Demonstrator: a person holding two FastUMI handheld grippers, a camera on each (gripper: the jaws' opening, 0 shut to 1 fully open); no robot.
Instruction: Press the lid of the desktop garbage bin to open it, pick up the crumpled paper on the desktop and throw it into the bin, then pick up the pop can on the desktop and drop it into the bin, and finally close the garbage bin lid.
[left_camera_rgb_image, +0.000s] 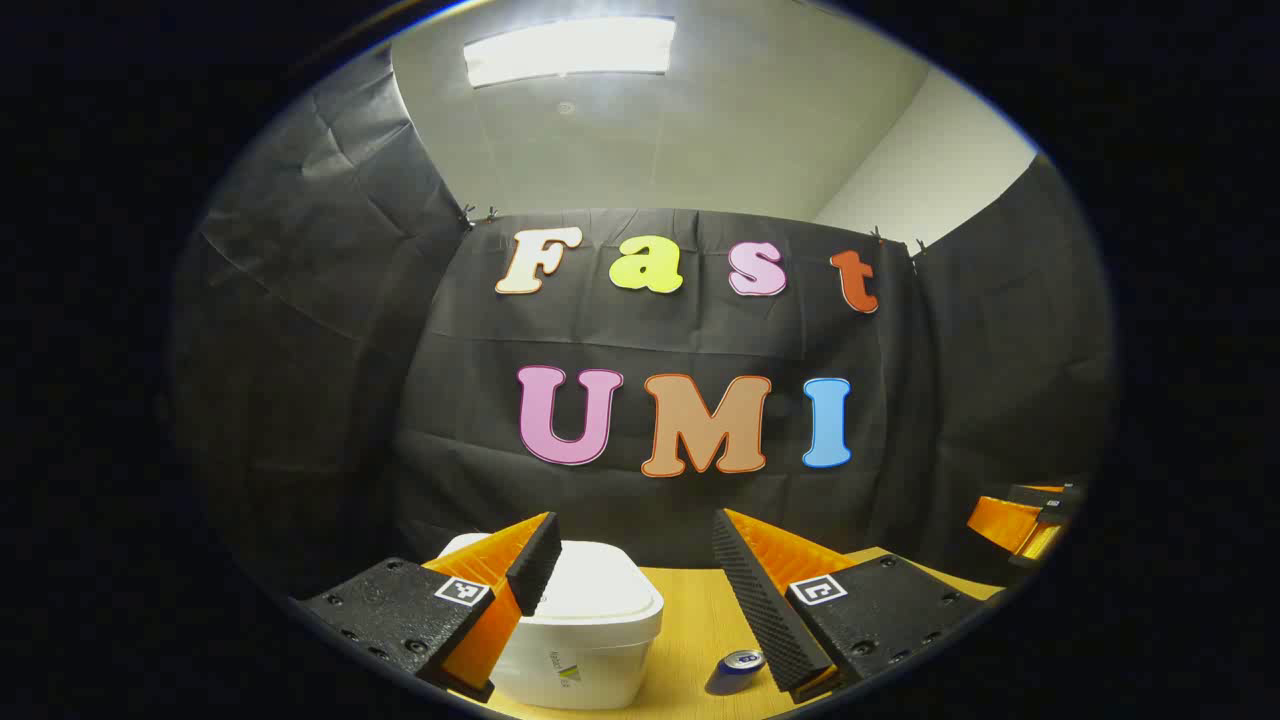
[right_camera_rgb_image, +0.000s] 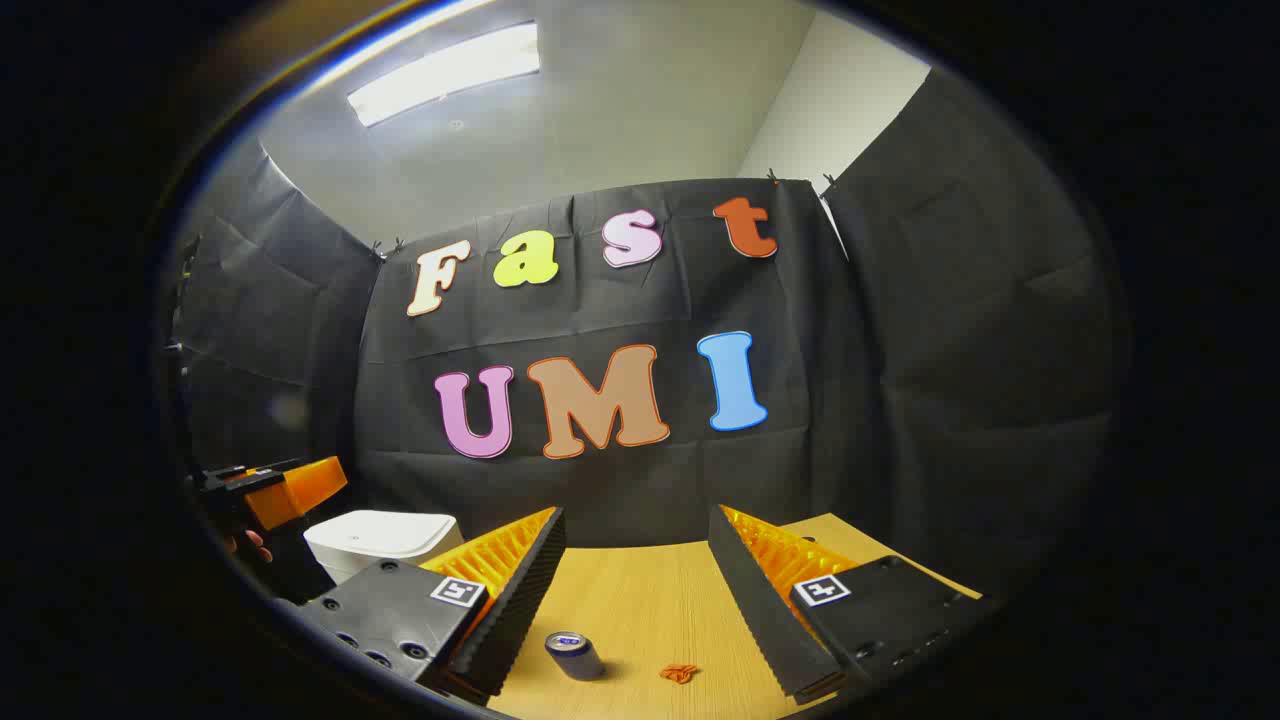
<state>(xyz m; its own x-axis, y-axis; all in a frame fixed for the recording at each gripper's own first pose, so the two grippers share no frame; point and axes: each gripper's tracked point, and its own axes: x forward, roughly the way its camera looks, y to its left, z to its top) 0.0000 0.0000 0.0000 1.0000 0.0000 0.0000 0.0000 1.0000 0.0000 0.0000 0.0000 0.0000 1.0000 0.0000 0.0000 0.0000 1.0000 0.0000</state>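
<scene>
The white garbage bin (left_camera_rgb_image: 585, 625) stands on the wooden desktop (left_camera_rgb_image: 690, 610) with its lid down, just below and behind my left gripper's left finger. My left gripper (left_camera_rgb_image: 635, 530) is open above the desk with nothing between its fingers. A blue pop can (left_camera_rgb_image: 735, 670) stands by its right finger. In the right gripper view, the can (right_camera_rgb_image: 573, 655) stands between the fingers of my open right gripper (right_camera_rgb_image: 638, 520). A small orange crumpled scrap (right_camera_rgb_image: 680, 673) lies to the can's right. The bin (right_camera_rgb_image: 380, 540) sits far left.
The right gripper (left_camera_rgb_image: 1020, 520) shows at the far right of the left gripper view. In the right gripper view, the left gripper (right_camera_rgb_image: 285, 490) and a hand (right_camera_rgb_image: 250, 545) show at the left, beside the bin. Black cloth walls close the desk's back and sides.
</scene>
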